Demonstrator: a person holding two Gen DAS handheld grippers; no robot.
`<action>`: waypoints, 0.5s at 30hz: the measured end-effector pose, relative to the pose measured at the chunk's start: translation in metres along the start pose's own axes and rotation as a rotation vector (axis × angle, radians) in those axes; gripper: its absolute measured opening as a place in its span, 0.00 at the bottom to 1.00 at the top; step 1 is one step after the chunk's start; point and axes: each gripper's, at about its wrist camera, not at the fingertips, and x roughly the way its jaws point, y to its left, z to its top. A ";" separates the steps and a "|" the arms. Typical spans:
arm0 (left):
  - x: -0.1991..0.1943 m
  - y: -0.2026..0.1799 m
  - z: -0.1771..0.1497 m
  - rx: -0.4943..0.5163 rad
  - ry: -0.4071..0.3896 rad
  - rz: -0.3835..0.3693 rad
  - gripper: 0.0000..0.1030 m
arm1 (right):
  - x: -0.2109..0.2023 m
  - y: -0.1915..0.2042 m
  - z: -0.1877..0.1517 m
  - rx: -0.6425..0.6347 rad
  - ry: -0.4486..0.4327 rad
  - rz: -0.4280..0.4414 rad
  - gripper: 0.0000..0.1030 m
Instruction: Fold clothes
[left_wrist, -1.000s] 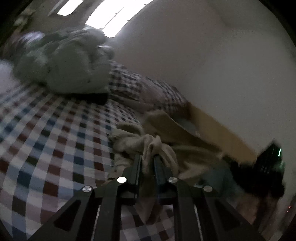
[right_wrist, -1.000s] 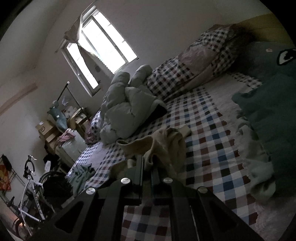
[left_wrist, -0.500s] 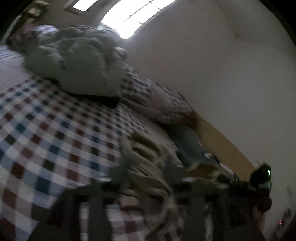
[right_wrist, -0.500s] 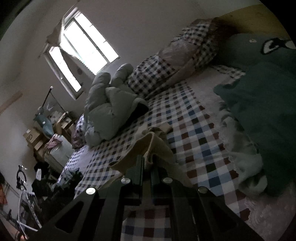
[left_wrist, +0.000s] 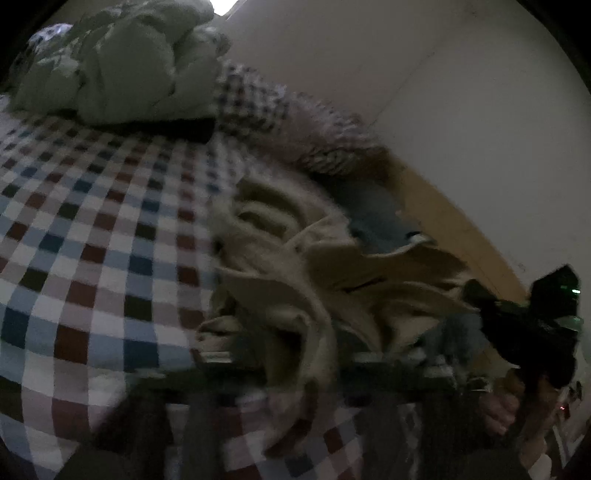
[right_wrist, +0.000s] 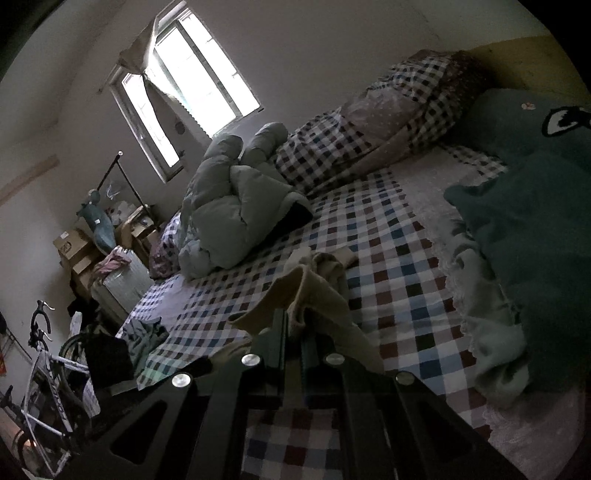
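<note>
A right gripper (right_wrist: 293, 334) pinches a beige garment (right_wrist: 314, 295) between nearly closed jaws at 6 o'clock, lifting its folds above a bed's checked sheet (right_wrist: 388, 266). A crumpled pale green duvet (right_wrist: 236, 206) sits just left of centre, toward 10 o'clock, with checked pillows (right_wrist: 376, 122) beyond it at 1 o'clock. A dark teal blanket (right_wrist: 535, 229) bearing a cartoon eye lies along the bed's edge at 3 o'clock. A bright window (right_wrist: 192, 81) glows at 11 o'clock. Cardboard boxes (right_wrist: 74, 251) stand at 9 o'clock, and a white-framed bicycle (right_wrist: 44, 387) leans at 8 o'clock beside the bed.
</note>
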 end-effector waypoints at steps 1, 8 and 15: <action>0.000 0.002 0.000 -0.006 -0.007 0.002 0.05 | -0.001 -0.002 0.000 0.001 0.001 -0.001 0.05; -0.027 0.003 0.008 -0.045 -0.160 -0.031 0.02 | -0.006 -0.026 -0.001 0.050 -0.003 -0.031 0.05; -0.084 0.027 0.028 -0.119 -0.385 0.012 0.01 | -0.019 -0.027 0.004 0.037 -0.036 -0.041 0.05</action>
